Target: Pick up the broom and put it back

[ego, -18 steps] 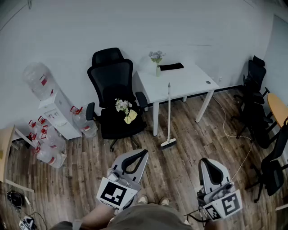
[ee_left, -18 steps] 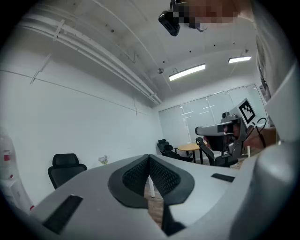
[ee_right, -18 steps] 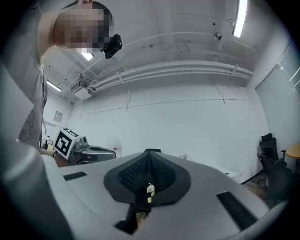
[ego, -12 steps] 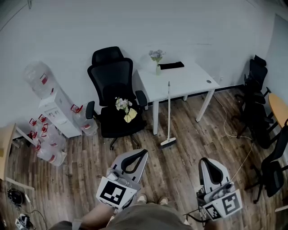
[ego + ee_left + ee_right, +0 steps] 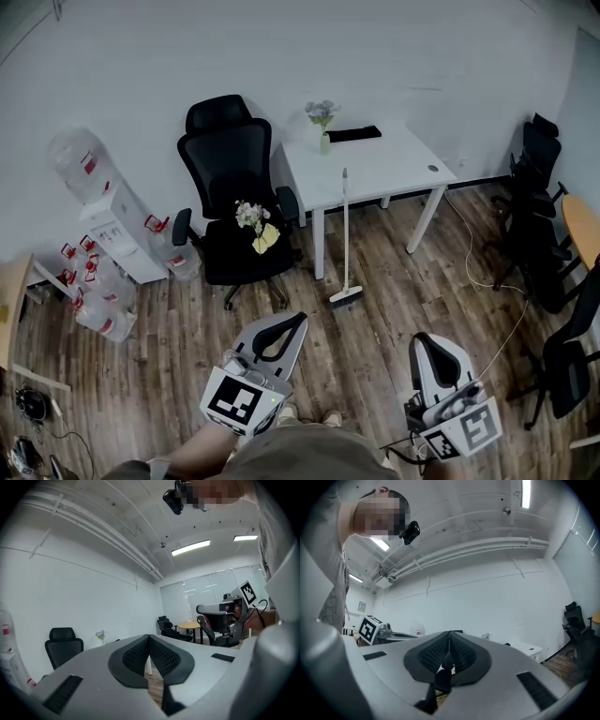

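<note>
White broom (image 5: 344, 239) leans against table (image 5: 386, 171).

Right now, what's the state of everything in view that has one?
broom: upright, propped at the table, head on the floor, not held
left gripper: shut, empty
right gripper: shut, empty
vase: upright on the table, flowers in it
office chair: upright, bouquet on its seat
</note>
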A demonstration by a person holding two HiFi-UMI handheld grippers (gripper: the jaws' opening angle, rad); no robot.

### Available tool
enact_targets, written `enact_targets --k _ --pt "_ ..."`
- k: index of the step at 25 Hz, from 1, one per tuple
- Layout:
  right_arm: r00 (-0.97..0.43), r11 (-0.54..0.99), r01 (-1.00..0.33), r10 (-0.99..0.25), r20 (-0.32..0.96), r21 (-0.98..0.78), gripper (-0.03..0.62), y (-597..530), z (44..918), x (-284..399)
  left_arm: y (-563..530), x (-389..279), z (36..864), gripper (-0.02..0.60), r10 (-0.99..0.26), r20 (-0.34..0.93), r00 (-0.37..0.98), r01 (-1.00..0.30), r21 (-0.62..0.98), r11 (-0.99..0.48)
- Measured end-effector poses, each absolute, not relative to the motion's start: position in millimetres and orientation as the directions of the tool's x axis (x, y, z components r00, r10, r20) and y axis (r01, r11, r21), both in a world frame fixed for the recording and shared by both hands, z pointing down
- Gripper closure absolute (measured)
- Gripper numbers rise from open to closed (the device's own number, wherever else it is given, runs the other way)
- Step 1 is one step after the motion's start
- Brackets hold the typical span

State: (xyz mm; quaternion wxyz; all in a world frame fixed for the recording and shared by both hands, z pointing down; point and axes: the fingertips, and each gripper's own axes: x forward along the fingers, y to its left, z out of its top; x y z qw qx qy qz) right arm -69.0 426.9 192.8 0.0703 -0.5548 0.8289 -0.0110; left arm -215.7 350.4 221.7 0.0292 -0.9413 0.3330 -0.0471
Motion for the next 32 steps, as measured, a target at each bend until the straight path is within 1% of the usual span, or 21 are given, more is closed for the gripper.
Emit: enact_targets --k 3,4,6,7,11,20,26,32 --pt "-0.375 0.384 -0.918 -0.922 -0.100 -0.096 0.560 425 199 -53 351 -200 223 0.566 -0.638 0.068 0.767 -0.631 -0.095 -0.770" --pt "-0.375 0.384 -0.918 -0.922 -0.099 -0.096 0.543 425 200 -48 351 -197 224 0.566 -0.644 0.070 0.762 -0.637 -0.096 -0.765" --pt "-0.375 0.383 -0.919 -0.922 -0.093 -0.095 0.442 423 204 -38 349 -193 225 0.566 -0.659 0.076 0.748 -0.653 -0.095 -0.752" --pt "-0.372 0.380 -0.920 -0.924 -0.086 -0.097 0.431 422 207 -34 347 -192 227 0.566 -0.668 0.079 0.740 -0.661 -0.097 -0.744" --pt "-0.367 0.371 -0.921 -0.929 -0.051 -0.118 0.419 418 224 -20 339 -190 233 0.566 -0.684 0.081 0.725 -0.671 -0.140 -0.728" --pt "-0.355 0.355 -0.928 -0.935 -0.021 -0.111 0.416 379 250 -5 300 -173 253 0.566 -0.672 0.085 0.735 -0.660 -0.133 -0.739" --pt "-0.350 0.344 -0.931 -0.936 0.036 -0.121 0.411 321 269 3 244 -159 264 0.566 -0.654 0.100 0.750 -0.647 -0.096 -0.756" --pt "-0.352 0.338 -0.930 -0.932 0.088 -0.141 0.411 237 283 12 167 -145 276 0.566 -0.636 0.135 0.759 -0.634 -0.069 -0.771"
